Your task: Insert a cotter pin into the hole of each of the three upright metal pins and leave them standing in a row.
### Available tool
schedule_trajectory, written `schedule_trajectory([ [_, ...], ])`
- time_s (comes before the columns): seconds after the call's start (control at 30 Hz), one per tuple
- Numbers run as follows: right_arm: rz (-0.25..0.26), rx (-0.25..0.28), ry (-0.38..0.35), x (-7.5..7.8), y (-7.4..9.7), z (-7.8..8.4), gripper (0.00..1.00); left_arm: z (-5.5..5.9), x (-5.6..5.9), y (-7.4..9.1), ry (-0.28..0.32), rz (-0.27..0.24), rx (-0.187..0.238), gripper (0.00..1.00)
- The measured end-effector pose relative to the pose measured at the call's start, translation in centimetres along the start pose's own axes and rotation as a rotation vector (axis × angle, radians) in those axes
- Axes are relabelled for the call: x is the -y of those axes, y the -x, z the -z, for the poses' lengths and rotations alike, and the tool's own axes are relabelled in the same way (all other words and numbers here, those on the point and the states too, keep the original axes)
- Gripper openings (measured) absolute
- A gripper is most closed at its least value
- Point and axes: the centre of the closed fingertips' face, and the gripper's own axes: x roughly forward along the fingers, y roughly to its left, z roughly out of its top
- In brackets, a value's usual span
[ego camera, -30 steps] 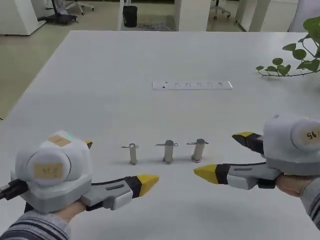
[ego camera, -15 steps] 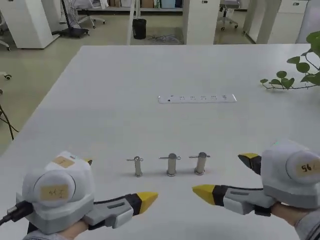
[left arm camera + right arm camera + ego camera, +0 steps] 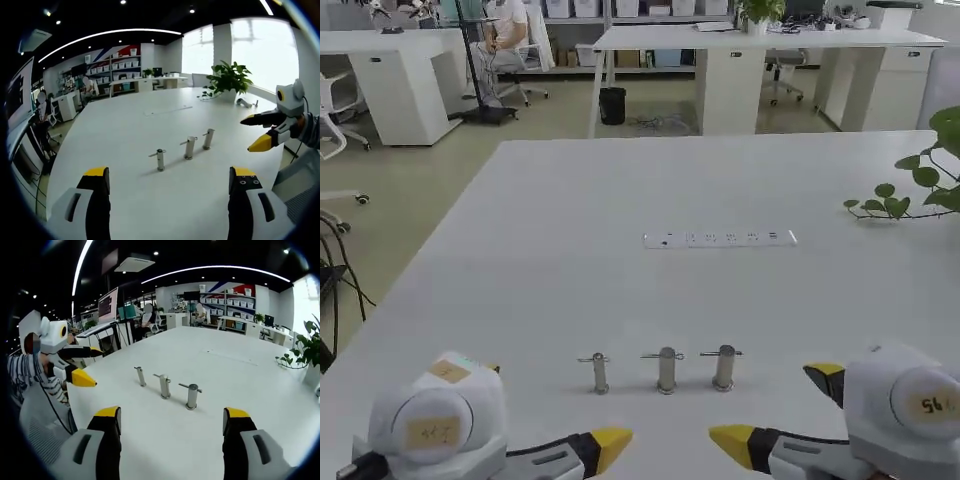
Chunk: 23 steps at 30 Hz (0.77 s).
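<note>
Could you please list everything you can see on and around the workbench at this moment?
metal pins: three, silver, upright in a row on the table
cotter pins: three, silver, one through the top of each metal pin
power strip: one, white, mid-table beyond the row
plant: one, green, table's right edge
table: one, white
waste bin: one, black, on the floor beyond the table
left gripper: one, grey with yellow tips, open, nearer than the row
right gripper: one, grey with yellow tips, open, nearer than the row

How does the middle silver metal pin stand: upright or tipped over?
Upright. The middle silver metal pin stands on its base on the white table, a thin cotter pin crossing near its top.
</note>
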Motion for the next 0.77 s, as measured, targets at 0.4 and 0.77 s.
schedule_trajectory([
  [0.4,0.000,-0.013,0.002,-0.1,-0.4,0.4,0.81,-0.2,0.0,-0.3,0.002,-0.004,-0.005,0.99],
  [0.77,-0.003,-0.032,-0.015,-0.2,-0.5,1.0,0.79,0.1,0.0,-0.5,0.006,-0.003,-0.013,0.98],
])
